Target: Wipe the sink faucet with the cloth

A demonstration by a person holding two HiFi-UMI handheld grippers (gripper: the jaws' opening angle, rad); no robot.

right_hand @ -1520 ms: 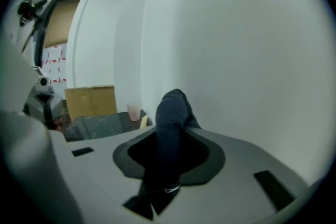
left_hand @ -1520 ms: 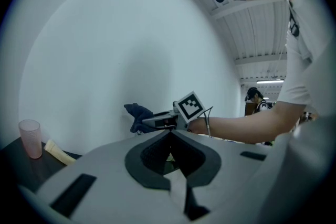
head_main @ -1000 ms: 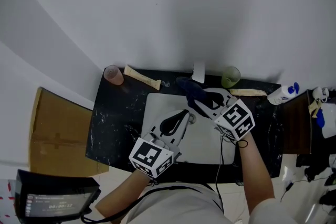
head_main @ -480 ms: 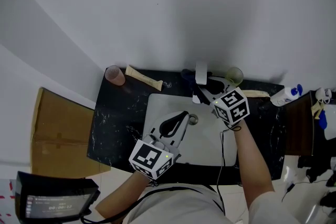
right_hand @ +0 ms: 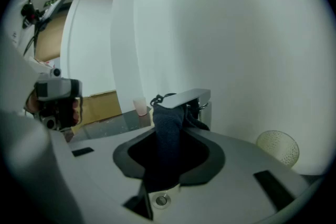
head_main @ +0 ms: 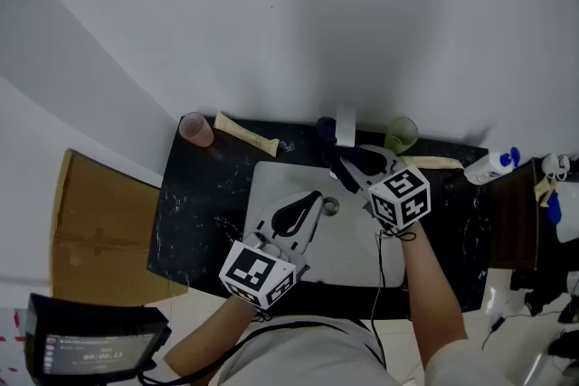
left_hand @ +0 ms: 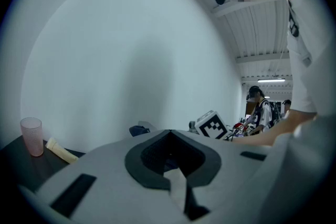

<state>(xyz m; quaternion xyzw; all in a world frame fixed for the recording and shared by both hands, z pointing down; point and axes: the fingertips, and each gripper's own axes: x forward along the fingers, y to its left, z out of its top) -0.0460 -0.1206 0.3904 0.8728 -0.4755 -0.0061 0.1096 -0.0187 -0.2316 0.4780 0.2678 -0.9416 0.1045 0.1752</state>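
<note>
Your right gripper (right_hand: 169,136) clamps the cloth (right_hand: 168,115) against the faucet (right_hand: 185,97); 1 snag there could tug it free.

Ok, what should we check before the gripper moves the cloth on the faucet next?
1. Is the cloth held? Ok: the right gripper pinches the dark cloth between its jaws.
2. Is it on the faucet? Ok: its top end lies against the spout.
3. Is the left gripper out of the way? Ok: it is over the sink, shut and empty, apart from the faucet.
4. Is the green cup safe? Ok: it stands beside the faucet, and neither gripper touches it.
5. Is the faucet clean yet? Cannot tell.
</note>
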